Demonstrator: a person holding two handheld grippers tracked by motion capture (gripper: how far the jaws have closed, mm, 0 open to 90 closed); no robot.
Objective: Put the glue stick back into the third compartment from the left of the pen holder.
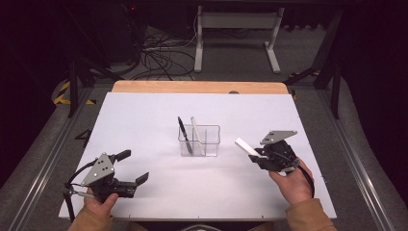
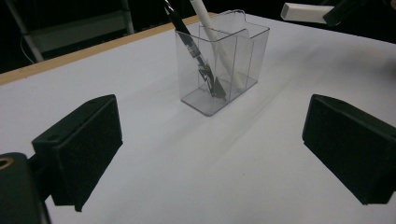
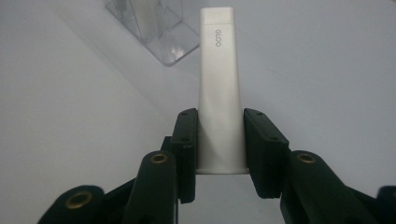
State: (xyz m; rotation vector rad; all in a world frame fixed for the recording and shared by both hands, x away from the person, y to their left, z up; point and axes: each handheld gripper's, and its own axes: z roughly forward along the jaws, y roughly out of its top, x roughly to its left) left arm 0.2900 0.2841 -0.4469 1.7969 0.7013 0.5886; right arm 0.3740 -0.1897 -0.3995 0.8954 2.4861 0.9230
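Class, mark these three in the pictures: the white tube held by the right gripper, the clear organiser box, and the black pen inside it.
white tube [image 3: 218, 93], right gripper view, middle of its body.
clear organiser box [image 2: 245, 56], left gripper view, its side wall.
black pen [image 1: 184, 133], high view, mid-barrel.

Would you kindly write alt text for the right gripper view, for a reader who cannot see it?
The right gripper clamps the lower end of a white tube marked GLOO between its two black jaws, the tube pointing away from the camera above a white table. A corner of a clear holder stands on the table at upper left.
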